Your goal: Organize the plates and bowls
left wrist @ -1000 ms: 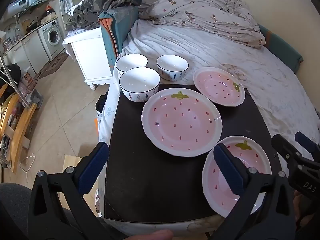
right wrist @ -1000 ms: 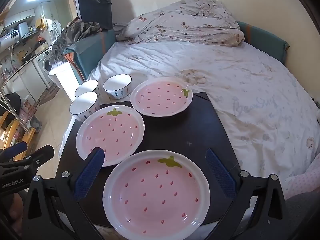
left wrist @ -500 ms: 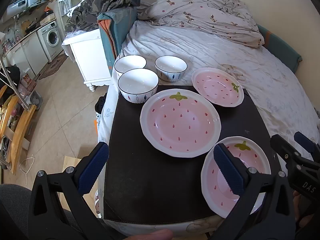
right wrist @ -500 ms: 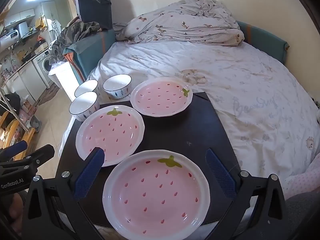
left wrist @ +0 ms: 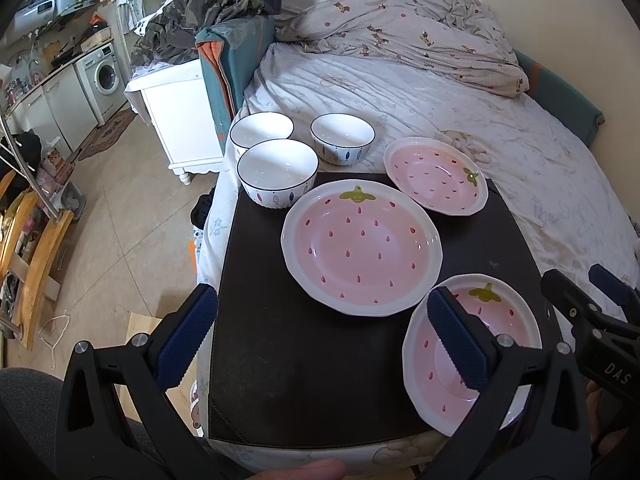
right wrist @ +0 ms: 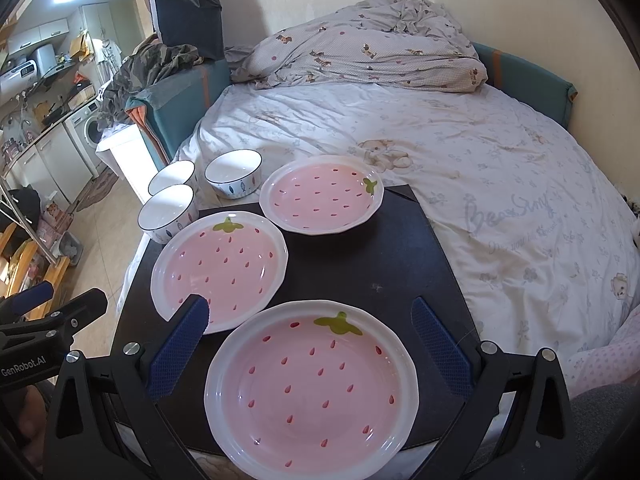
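Observation:
Three pink strawberry plates lie on a dark mat (left wrist: 312,368) on the bed: a near plate (right wrist: 312,384) (left wrist: 508,332), a middle plate (left wrist: 360,252) (right wrist: 220,272) and a far plate (left wrist: 436,176) (right wrist: 320,196). Three white bowls stand at the mat's far left: one (left wrist: 278,178) (right wrist: 168,212), one (left wrist: 262,130) (right wrist: 172,176) and one (left wrist: 343,138) (right wrist: 234,178). My left gripper (left wrist: 320,336) is open and empty above the mat's near edge. My right gripper (right wrist: 308,344) is open and empty, its jaws either side of the near plate.
The bed (right wrist: 460,152) with a crumpled duvet (right wrist: 360,56) stretches behind and to the right. A white cabinet (left wrist: 176,108) and tiled floor (left wrist: 108,220) lie left of the mat. The right gripper shows in the left wrist view (left wrist: 592,320).
The left wrist view has shifted slightly; the dishes sit a little further left and up in it. The right gripper has not moved. Nothing was grasped.

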`<action>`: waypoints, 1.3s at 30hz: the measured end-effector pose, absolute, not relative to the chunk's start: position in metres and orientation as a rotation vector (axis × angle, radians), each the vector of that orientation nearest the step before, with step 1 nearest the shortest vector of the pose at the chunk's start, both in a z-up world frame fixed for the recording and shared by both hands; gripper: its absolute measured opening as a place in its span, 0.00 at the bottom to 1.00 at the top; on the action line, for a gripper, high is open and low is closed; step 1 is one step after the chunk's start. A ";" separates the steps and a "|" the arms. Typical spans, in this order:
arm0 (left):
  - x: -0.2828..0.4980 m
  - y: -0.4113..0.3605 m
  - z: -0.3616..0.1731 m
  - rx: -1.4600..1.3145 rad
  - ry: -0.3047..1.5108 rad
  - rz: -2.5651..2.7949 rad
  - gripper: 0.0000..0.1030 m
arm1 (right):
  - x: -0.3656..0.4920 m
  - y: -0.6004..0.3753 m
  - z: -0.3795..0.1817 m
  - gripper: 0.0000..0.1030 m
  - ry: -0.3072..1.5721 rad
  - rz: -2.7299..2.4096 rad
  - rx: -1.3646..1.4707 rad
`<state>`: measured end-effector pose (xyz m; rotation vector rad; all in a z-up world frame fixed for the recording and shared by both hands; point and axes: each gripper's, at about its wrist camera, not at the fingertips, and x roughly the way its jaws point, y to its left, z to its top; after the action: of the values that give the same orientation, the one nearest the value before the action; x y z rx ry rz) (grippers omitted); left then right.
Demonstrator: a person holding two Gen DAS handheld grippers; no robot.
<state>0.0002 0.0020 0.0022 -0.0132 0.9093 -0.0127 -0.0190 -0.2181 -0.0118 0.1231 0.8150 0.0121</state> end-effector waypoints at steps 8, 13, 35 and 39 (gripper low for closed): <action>0.003 0.001 0.006 -0.011 0.905 -0.013 1.00 | -0.019 -0.218 -0.012 1.00 0.814 0.012 0.123; 0.003 0.001 0.005 -0.015 0.904 -0.010 1.00 | -0.018 -0.220 -0.011 1.00 0.818 0.011 0.124; 0.002 0.000 0.003 -0.014 0.906 -0.011 1.00 | -0.018 -0.226 -0.012 1.00 0.822 -0.002 0.128; 0.002 0.000 0.003 -0.014 0.905 -0.011 1.00 | -0.018 -0.226 -0.012 1.00 0.822 -0.002 0.129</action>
<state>0.0015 -0.0001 0.0031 -0.0138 0.9055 -0.0111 -0.0180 -0.2258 -0.0124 0.1285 0.8217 -0.0021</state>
